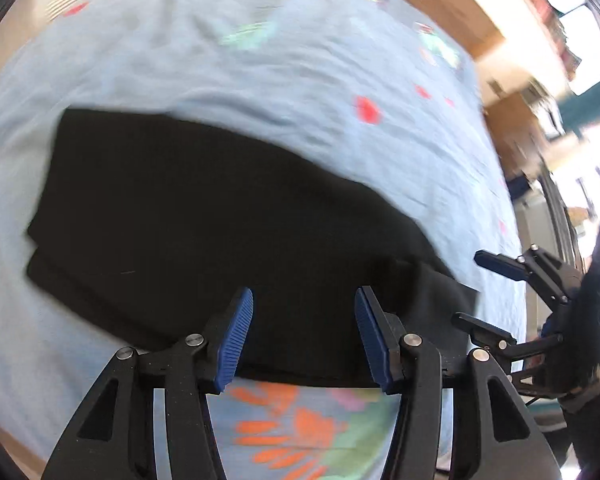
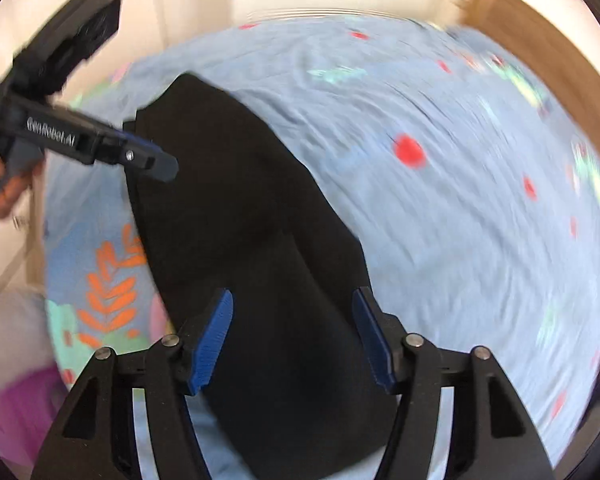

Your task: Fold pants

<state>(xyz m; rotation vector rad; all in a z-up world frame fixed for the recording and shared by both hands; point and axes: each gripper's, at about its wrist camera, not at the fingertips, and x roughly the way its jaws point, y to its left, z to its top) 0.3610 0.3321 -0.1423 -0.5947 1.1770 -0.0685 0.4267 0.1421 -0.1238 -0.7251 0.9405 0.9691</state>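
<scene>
Both grippers [image 1: 304,336] [image 2: 292,340] gape over folded black pants [image 1: 204,220] (layered, flat).

Bedsheet [image 2: 460,208] pattern motion-blurred; pants [image 2: 260,240] folds indistinct.

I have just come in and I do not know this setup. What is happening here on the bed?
A person holds a two-finger gripper in each hand and is folding black pants that lie on a light blue patterned bedsheet. The pants already appear folded into a flat, layered shape. The left gripper and the right gripper are both open above the pants and grip nothing. Both pictures are blurred by motion.
</scene>
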